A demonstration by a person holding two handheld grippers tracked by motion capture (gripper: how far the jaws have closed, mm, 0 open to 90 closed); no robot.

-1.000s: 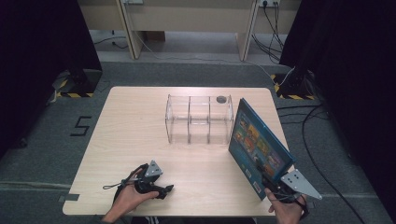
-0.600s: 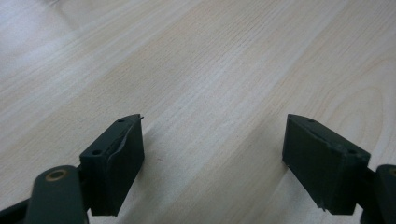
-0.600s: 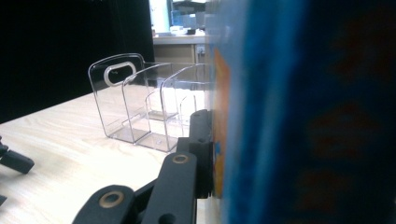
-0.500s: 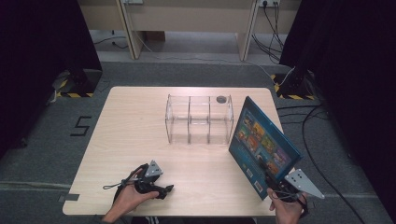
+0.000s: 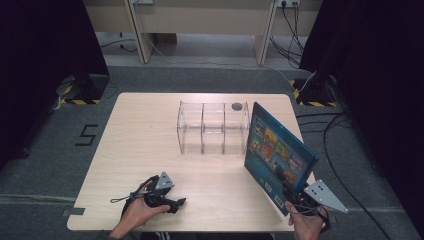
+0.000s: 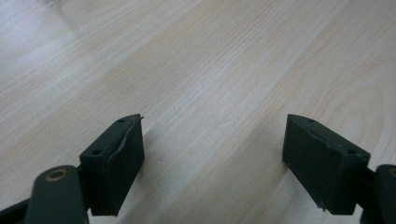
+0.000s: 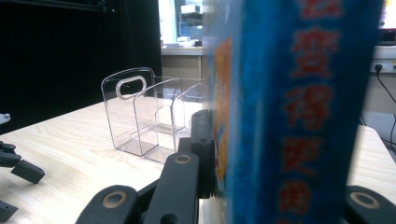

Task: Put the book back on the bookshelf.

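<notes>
High view first: at the table's (image 5: 150, 130) near left edge we see the left gripper (image 5: 175, 204) lying low on the wood, its jaws standing well apart with nothing between them, as the left gripper view confirms; toward the far middle stands a clear plastic organizer (image 5: 212, 127) with a small dark disc (image 5: 236, 106) just behind it; to the right we see the blue book (image 5: 277, 152) held upright and tilted, the right gripper (image 5: 296, 199) having just closed its jaws onto its lower edge

My left gripper (image 6: 212, 163) has its jaws spread wide, nothing between them, just above bare pale wood bench (image 6: 210, 70).
</notes>
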